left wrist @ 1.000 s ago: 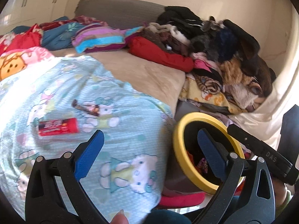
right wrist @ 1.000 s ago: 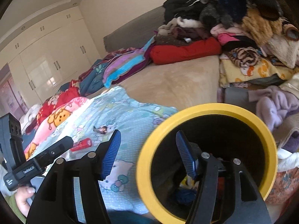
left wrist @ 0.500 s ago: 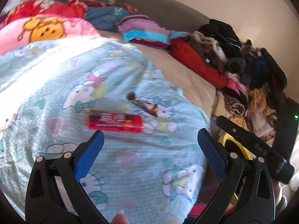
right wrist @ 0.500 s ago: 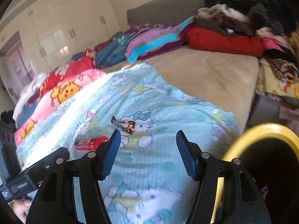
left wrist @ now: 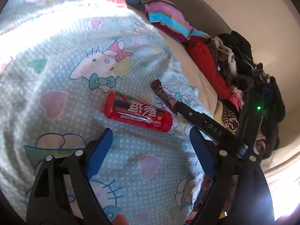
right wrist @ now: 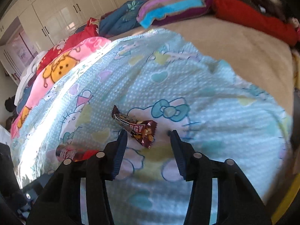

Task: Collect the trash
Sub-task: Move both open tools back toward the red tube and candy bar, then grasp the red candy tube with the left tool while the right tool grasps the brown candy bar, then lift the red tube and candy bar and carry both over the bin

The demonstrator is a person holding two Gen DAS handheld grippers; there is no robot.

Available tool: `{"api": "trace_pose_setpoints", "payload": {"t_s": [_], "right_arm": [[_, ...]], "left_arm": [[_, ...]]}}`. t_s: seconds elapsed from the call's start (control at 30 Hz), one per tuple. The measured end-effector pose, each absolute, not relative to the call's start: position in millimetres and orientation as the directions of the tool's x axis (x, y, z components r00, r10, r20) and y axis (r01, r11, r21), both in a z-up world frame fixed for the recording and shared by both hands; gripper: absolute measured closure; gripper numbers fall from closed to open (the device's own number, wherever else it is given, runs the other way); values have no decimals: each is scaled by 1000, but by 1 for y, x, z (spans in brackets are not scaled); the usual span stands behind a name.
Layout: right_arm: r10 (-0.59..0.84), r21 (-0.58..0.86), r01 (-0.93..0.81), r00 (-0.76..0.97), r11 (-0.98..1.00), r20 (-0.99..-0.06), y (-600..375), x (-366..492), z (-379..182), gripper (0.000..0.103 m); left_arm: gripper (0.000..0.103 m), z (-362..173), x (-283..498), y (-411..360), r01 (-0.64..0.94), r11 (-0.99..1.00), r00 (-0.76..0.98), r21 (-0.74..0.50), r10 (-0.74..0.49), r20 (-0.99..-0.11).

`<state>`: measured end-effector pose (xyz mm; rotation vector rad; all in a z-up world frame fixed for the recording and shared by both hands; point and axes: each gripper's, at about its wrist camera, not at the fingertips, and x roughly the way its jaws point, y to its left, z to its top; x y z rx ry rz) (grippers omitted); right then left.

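Observation:
A red candy tube [left wrist: 137,112] lies on the light-blue cartoon blanket [left wrist: 75,75], just beyond my left gripper [left wrist: 150,136]. That gripper's jaws are closing with nothing between them. A brown snack-bar wrapper [right wrist: 136,126] lies on the same blanket, its near end reaching between the tips of my right gripper [right wrist: 149,136]. The right jaws are closing too, and their pads stand clear of the wrapper. In the left wrist view the brown wrapper [left wrist: 163,95] lies behind the tube, with the right gripper's black body across its near end. The red tube [right wrist: 75,152] shows partly behind the right gripper's left finger.
A pile of clothes [left wrist: 243,65] fills the bed's far right. Folded blankets [right wrist: 168,7] and a red bolster [right wrist: 253,16] line the headboard side. A beige sheet [right wrist: 234,43] lies beyond the blue blanket. The yellow bin rim [right wrist: 286,202] shows at the lower right. White wardrobes [right wrist: 61,13] stand behind.
Both grippers have swung from the yellow bin to the blue blanket and dropped toward it. The tube and the wrapper now lie close ahead. Both pairs of jaws have narrowed.

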<state>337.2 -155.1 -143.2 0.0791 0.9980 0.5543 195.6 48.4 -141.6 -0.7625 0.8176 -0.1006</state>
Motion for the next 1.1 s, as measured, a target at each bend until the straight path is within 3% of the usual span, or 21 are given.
{"api": "trace_pose_setpoints", "payload": {"t_s": [0.07,0.17,0.5,0.6,0.63,0.8,1.1], "right_arm": [[478,322,-394,412,861,-776,-154,342,-148,62],[512,374,-376,396,848,-762,-156,346,-152,93],[479,341,-345,509,875,-715,-188,293,-128,96],[483,347,-339,543,875,-687,-202,275,-115,96],[482,344,-340,561,875,-673,-209,268,-108,96],[440,281,-341,638,897,-632,-236,239,-84,96],[387,324,-230,706,918,-593,-299,206,-68,96]], "left_arm": [[28,-145,200,49,-206,723,692,-659,-368,-620],[28,-148,204,51,-217,705,698,-675,-372,-612],[28,-157,225,68,-303,585,723,-752,-373,-582],[55,-158,230,70,-343,585,719,-735,-339,-606],[70,-161,231,71,-363,583,712,-727,-330,-620],[74,-153,225,70,-330,577,733,-747,-342,-588],[78,-98,206,17,-141,733,777,-666,-335,-533]]}}
